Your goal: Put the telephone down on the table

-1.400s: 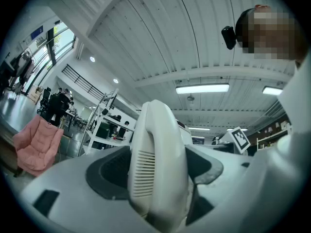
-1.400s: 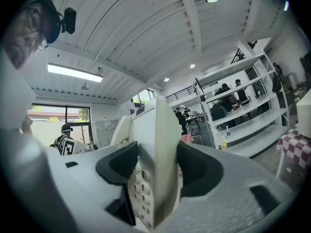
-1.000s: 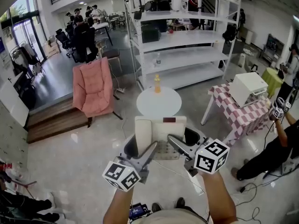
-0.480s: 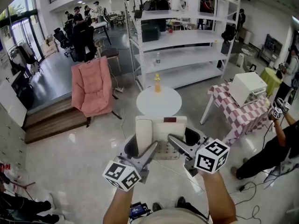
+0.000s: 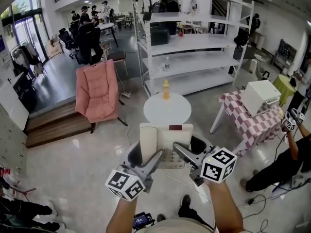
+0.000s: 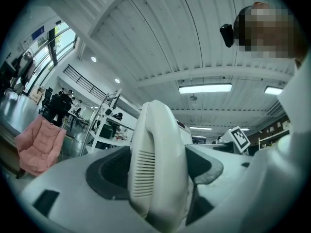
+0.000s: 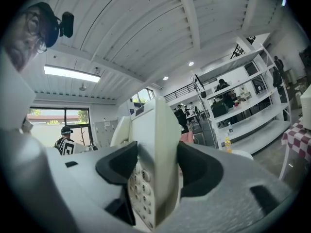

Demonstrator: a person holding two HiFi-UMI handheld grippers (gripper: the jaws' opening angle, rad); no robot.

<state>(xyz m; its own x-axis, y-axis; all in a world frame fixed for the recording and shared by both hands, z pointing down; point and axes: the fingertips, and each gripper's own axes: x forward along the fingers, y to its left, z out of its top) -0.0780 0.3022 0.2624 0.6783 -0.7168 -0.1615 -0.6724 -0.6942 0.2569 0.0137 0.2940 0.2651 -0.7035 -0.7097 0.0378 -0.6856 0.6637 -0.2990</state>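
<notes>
A cream desk telephone (image 5: 165,139) with its handset on the left side is held in the air in front of me, above the floor. My left gripper (image 5: 156,155) is shut on its left side, over the handset (image 6: 156,164). My right gripper (image 5: 179,148) is shut on its right side, by the keypad (image 7: 140,188). A round white table (image 5: 166,108) stands just beyond the telephone, lower down, with a yellow bottle (image 5: 166,89) at its far edge.
A pink armchair (image 5: 97,92) stands at the left of the round table. White shelving (image 5: 187,42) rises behind it. A checkered table (image 5: 250,118) with a white box stands at the right, and a person crouches at the far right. Cables lie on the floor.
The view has shifted slightly; the round table and shelves sit a little lower and nearer. The telephone stays held between both grippers as before.
</notes>
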